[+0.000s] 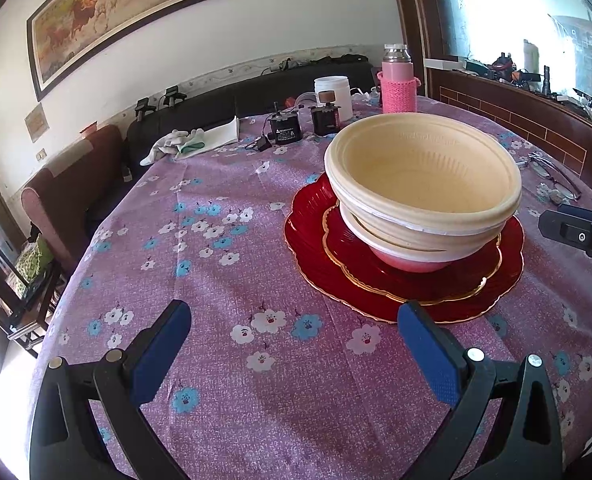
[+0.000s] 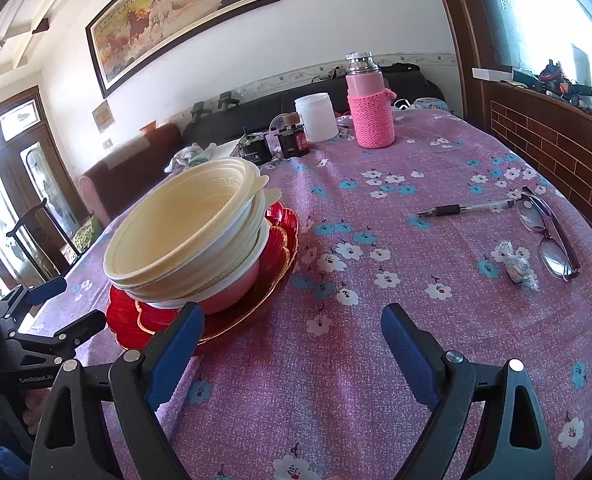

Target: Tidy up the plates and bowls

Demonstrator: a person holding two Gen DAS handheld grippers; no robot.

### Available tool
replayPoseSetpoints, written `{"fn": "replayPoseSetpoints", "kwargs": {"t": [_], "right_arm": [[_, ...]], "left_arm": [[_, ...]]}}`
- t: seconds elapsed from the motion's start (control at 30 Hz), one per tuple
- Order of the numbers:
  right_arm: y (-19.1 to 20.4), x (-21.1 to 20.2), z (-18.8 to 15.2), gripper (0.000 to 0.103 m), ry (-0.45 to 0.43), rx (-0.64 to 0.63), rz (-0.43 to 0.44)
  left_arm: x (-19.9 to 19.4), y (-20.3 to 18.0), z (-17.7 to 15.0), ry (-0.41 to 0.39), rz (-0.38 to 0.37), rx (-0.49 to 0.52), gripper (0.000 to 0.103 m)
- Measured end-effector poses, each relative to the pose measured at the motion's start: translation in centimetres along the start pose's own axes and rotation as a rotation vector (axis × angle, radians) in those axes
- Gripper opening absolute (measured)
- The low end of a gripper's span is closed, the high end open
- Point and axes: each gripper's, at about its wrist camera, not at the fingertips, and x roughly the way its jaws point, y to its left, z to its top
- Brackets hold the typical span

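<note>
A stack of cream bowls (image 1: pixel 423 184) sits nested on two red plates (image 1: pixel 407 288) in the middle of a table (image 1: pixel 216 280) draped in a purple flowered cloth, with both grippers held just short of it. The left gripper (image 1: pixel 296 344) has its blue-padded jaws wide apart and empty, its right pad near the plates' front rim; the right gripper (image 2: pixel 292 344) is likewise spread and holds nothing, its left pad just in front of the plates on the other side. The bowls look thin, light and slightly flexible, likely plastic, stacked a little askew, so a pinch on the protruding rim seems the surest hold. The plates, scalloped, ribbed and gold-edged, appear glassy, stiff, slick and breakable; they would best be gripped at the raised edge and lifted level, since the loose bowls could slide.
</note>
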Motion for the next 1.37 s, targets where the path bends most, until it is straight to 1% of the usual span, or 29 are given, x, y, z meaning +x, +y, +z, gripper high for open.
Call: {"fn": "replayPoseSetpoints", "kwargs": {"t": [0.5,0.77,0.83,1.0,1.2,1.23,1.3,1.37], "right_arm": [[-0.1,-0.1,0.0,0.093,-0.001,0.007,-0.003],[-0.1,-0.1,0.0,0.093,0.000,0.011,-0.006],[0.0,-0.1,0.0,0.093,0.000,0.011,-0.007],[-0.1,-0.1,0.0,0.093,0.001,0.015,-0.010],[-0.1,-0.1,-0.1,0.093,0.000,0.018,-0.013],[-0.1,-0.1,-0.1,0.093,0.001,0.019,-0.015],[-0.1,-0.1,-0.1,0.093,0.001,0.021,-0.017],[-0.2,-0.2,-0.1,0.093,-0.001,0.024,-0.020]], "left_arm": [[-0.1,-0.1,-0.1,0.005,0.004,0.013,0.103],[-0.3,-0.6,-0.1,-0.001,0.023,0.041,0.103],[-0.4,-0.5,0.0,-0.005,0.036,0.037,0.103],[-0.5,-0.4,0.1,-0.005,0.042,0.031,0.103],[-0.7,-0.8,0.2,0.000,0.021,0.034,0.103],[-0.7,-0.8,0.2,0.002,0.013,0.031,0.103],[-1.1,-0.5,0.2,-0.009,0.021,0.007,0.103],[-1.0,-0.3,0.3,0.000,-0.005,-0.002,0.103]]}}
